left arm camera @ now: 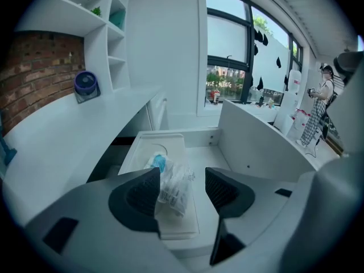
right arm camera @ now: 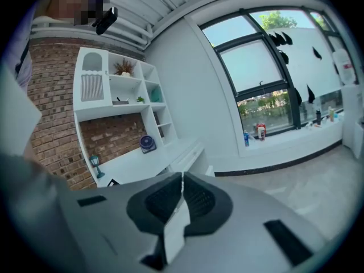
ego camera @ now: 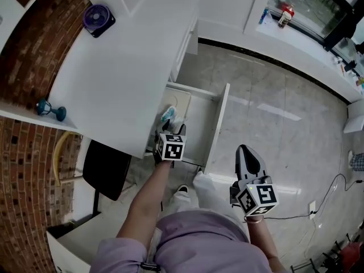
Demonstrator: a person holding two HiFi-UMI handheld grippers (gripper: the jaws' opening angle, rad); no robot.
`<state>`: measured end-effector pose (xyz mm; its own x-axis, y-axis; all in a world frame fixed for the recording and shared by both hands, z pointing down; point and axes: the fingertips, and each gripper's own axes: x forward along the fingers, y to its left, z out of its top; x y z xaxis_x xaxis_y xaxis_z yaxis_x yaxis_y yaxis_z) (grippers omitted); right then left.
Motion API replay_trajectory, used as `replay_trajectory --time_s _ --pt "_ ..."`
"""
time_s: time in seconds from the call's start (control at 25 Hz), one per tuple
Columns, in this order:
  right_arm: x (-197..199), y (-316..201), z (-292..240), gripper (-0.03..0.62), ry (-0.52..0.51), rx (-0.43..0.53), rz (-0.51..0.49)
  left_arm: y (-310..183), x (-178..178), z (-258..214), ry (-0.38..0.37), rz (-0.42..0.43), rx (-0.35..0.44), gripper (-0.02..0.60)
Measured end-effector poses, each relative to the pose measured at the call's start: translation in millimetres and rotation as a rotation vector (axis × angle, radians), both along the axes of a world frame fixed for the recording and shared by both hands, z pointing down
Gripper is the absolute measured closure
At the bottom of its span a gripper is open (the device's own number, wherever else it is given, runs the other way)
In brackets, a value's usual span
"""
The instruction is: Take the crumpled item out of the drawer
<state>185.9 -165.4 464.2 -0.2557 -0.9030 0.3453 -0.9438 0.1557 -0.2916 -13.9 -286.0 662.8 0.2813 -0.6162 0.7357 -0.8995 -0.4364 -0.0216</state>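
The crumpled item [left arm camera: 170,182] is a clear plastic wrapper with a blue patch. It lies on a flat white tray [left arm camera: 149,147] inside the open drawer [left arm camera: 259,147] under the white desk [ego camera: 122,67]. My left gripper [left arm camera: 182,176] is open, reaching into the drawer with the wrapper between its jaws, close to the left one. In the head view the crumpled item [ego camera: 168,116] shows just beyond the left gripper [ego camera: 172,129], inside the drawer [ego camera: 219,118]. My right gripper [ego camera: 245,151] hangs over the floor right of the drawer, and in its own view this right gripper [right arm camera: 182,179] is shut and empty.
A purple fan [ego camera: 98,19] and a teal ornament [ego camera: 51,110] stand on the desk. A black chair [ego camera: 105,168] sits at the desk's near left. Bottles [ego camera: 286,15] line the window sill. A cable [ego camera: 335,182] runs over the tiled floor. A person [left arm camera: 319,104] stands far off.
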Motion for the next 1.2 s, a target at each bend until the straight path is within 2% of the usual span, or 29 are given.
replay_trajectory --time_s 0.24,0.52,0.76,1.0,1.2 --pt "9 -1 11 0.591 -0.001 -0.027 0.01 -11 -3 25 -0.04 -0.004 -0.057 0.335" --pt "16 1 20 0.591 -0.012 -0.06 0.026 -13 -10 46 -0.042 -0.048 -0.13 0.328" --pt "16 -3 23 0.591 -0.014 -0.073 0.026 -19 -15 49 -0.055 -0.089 -0.129 0.418" --pt "13 -6 23 0.591 -0.014 -0.073 0.009 -16 -17 48 -0.072 -0.069 -0.122 0.458" --pt "7 -9 23 0.591 -0.016 -0.069 -0.011 -9 -17 37 -0.049 -0.095 -0.103 0.472"
